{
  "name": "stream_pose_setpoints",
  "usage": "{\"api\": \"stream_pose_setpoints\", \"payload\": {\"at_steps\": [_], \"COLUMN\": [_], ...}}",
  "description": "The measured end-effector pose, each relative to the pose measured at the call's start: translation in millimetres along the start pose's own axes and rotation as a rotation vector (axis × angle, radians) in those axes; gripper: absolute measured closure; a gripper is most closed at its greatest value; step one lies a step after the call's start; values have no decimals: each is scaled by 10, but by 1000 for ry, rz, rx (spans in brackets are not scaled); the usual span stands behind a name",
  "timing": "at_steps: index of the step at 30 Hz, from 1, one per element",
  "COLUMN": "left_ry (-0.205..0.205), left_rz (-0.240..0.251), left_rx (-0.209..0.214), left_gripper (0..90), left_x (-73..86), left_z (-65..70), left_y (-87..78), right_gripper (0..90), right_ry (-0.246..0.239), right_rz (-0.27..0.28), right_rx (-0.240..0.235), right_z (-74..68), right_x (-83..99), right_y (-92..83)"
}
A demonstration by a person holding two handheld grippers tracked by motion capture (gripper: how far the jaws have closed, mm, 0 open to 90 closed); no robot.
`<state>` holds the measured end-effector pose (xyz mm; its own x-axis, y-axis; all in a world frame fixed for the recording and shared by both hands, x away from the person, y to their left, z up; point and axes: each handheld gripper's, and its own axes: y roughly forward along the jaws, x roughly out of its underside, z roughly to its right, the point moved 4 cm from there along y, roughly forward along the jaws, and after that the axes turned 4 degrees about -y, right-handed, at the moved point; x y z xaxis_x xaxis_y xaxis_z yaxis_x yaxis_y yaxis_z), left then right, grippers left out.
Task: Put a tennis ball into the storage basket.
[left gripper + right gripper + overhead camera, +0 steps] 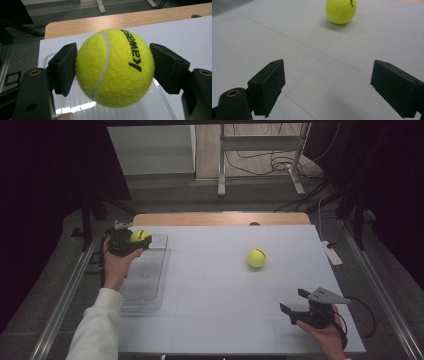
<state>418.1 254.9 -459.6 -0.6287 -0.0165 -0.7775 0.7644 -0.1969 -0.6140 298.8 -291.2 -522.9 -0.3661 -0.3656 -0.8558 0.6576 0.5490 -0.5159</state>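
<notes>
I hold one tennis ball in my left gripper, and its fingers are clamped on the two sides of the ball. In the high view this ball hangs over the far end of the clear plastic tray, which lies at the left side of the table. So I judge that the step in hand is to bring the ball to the tray and put it inside.

The next move asks me to lower the ball into the tray and then to spread the fingers, gently, because a round ball can roll or bounce out.

The held ball is yellow-green and fuzzy, with a pale curved seam and black letters on it.

My right gripper rests at the near right of the table, its fingers wide apart with nothing between them. They point to the second tennis ball, which lies on the table well apart from them, right of the middle. I think this one comes after.
</notes>
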Motion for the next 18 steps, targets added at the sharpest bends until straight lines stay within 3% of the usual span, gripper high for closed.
{"api": "stream_pose_setpoints", "payload": {"at_steps": [18], "left_ry": [-17], "left_rz": [-28], "left_rx": [-25], "left_gripper": [271], "left_x": [-11], "left_z": [-110], "left_y": [79], "right_gripper": [124], "right_ry": [2], "right_rz": [0], "right_rx": [0], "right_z": [3], "right_x": [3], "right_y": [1]}}
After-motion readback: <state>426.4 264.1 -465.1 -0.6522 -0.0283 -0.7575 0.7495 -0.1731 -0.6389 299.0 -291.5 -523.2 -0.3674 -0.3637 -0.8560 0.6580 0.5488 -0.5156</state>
